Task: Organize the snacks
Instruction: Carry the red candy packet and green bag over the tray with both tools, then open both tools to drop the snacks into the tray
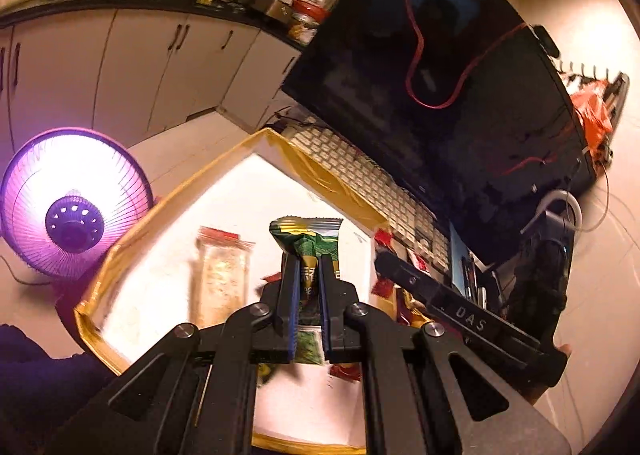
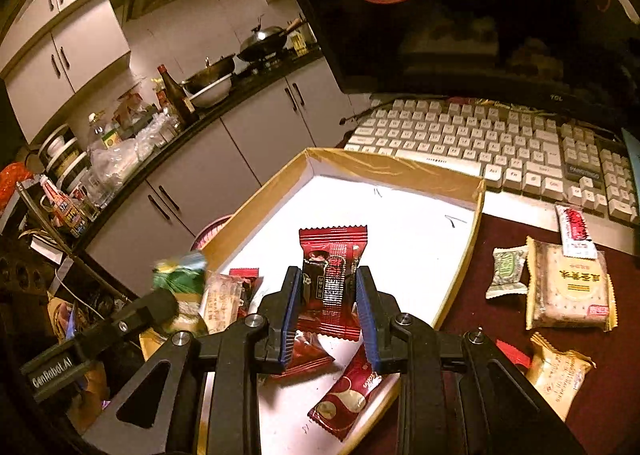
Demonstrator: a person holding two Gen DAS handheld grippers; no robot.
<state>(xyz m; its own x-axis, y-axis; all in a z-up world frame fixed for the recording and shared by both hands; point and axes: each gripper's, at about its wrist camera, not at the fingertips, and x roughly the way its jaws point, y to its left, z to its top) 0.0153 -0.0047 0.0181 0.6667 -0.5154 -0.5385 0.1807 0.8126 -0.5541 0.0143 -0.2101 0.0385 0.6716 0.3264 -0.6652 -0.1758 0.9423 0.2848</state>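
My left gripper (image 1: 308, 259) is shut on a green snack packet (image 1: 310, 239) and holds it above the white cardboard box (image 1: 224, 199). My right gripper (image 2: 329, 273) is shut on a dark red snack packet (image 2: 332, 275) above the same box (image 2: 400, 215). The left gripper with the green packet (image 2: 180, 275) shows at the box's left edge in the right wrist view. The right gripper's arm (image 1: 460, 315) shows at the right in the left wrist view. A pale cracker pack (image 1: 222, 279) and red packets (image 2: 348, 395) lie in the box.
On the dark red table right of the box lie a cracker pack (image 2: 568, 287), a small green-white packet (image 2: 508, 273), a red-white sachet (image 2: 576, 231) and a gold packet (image 2: 556, 375). A white keyboard (image 2: 480, 143) and a monitor (image 1: 440, 75) stand behind. A glowing heater (image 1: 72, 207) is at the left.
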